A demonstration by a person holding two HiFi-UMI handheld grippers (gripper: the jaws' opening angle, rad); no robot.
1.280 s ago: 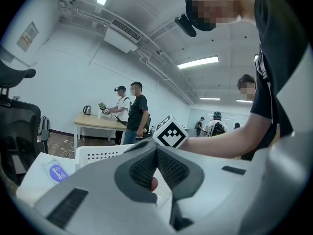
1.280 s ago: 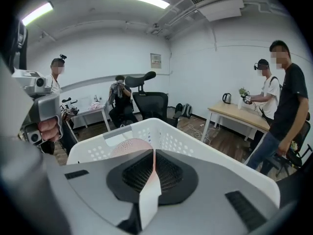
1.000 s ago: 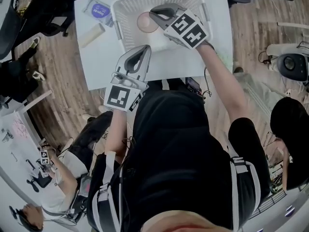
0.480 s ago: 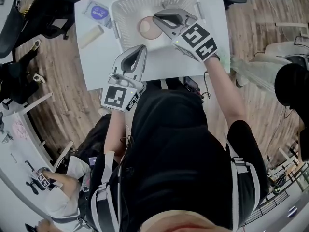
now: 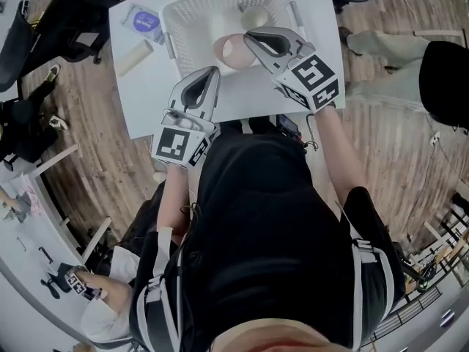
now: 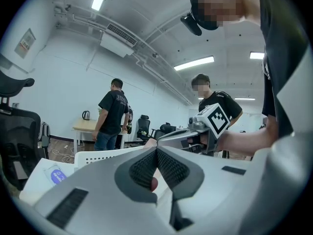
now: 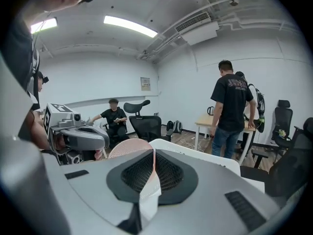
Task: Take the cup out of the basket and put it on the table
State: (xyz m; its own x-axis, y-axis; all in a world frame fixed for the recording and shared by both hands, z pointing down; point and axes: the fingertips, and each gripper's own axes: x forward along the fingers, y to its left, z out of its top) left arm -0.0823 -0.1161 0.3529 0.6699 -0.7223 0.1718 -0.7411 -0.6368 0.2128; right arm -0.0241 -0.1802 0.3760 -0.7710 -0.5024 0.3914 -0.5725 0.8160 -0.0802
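A pink cup point(image 5: 233, 50) hangs over the near part of the white basket point(image 5: 183, 20), tilted, with my right gripper point(image 5: 249, 37) shut on its rim. In the right gripper view the rim point(image 7: 128, 148) is pinched between the shut jaws point(image 7: 152, 155). My left gripper point(image 5: 213, 72) is shut and holds nothing; it hovers over the white table point(image 5: 143, 101) just in front of the basket's near wall. A pale round cup-like thing point(image 5: 255, 17) lies inside the basket at the back.
Left of the basket on the table lie a purple-labelled packet point(image 5: 146, 20) and a beige bar point(image 5: 138, 56). Bare table shows in front of the basket and to its right point(image 5: 326, 35). Office chairs and several people stand around on the wooden floor.
My right gripper has risen and drawn back toward me and to the right with the pink cup. The pale round thing behind it in the basket has come into view. The left gripper barely moved.
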